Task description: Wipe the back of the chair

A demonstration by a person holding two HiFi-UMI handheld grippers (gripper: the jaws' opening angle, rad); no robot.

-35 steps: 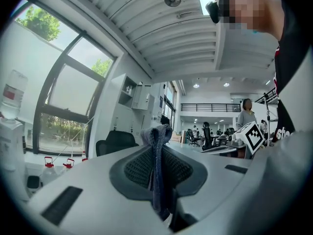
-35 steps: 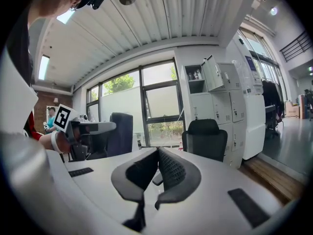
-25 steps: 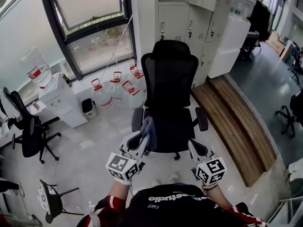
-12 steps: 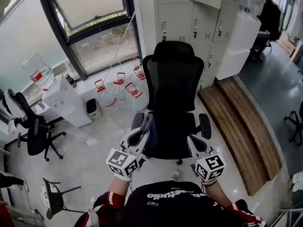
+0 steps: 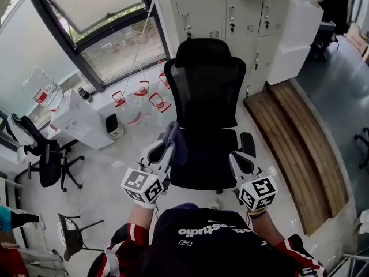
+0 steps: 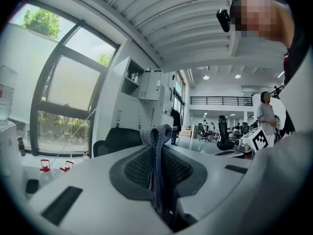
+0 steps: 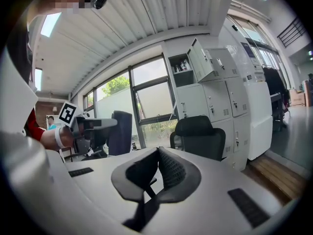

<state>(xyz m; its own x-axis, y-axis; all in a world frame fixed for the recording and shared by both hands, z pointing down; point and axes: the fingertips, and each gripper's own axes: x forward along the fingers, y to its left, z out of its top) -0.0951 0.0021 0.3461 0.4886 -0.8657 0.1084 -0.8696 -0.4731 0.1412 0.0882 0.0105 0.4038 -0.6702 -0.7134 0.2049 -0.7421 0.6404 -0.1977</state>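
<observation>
A black mesh office chair faces me in the head view, its backrest [image 5: 204, 82] upright above the seat [image 5: 202, 154]. My left gripper [image 5: 166, 150] hovers over the chair's left armrest, shut on a blue-grey cloth [image 5: 175, 138] that sticks up from its tips. In the left gripper view the cloth [image 6: 156, 133] is pinched between the jaws of the left gripper [image 6: 157, 153], with the chair's back [image 6: 115, 138] beyond. My right gripper [image 5: 241, 165] is over the right armrest, shut and holding nothing. The right gripper view shows the right gripper [image 7: 158, 151] with pads together and the chair [image 7: 198, 136] ahead.
Several water jugs [image 5: 141, 100] stand under the window, next to a white water dispenser [image 5: 75, 117]. Grey lockers [image 5: 230, 10] rise behind the chair. A wooden platform [image 5: 300, 143] runs along the right. Another black chair [image 5: 43, 154] and a stool [image 5: 72, 235] stand at the left.
The view has closed in on the chair. My left gripper has lifted and moved forward with the cloth, now beside the left armrest. The right gripper has barely shifted.
</observation>
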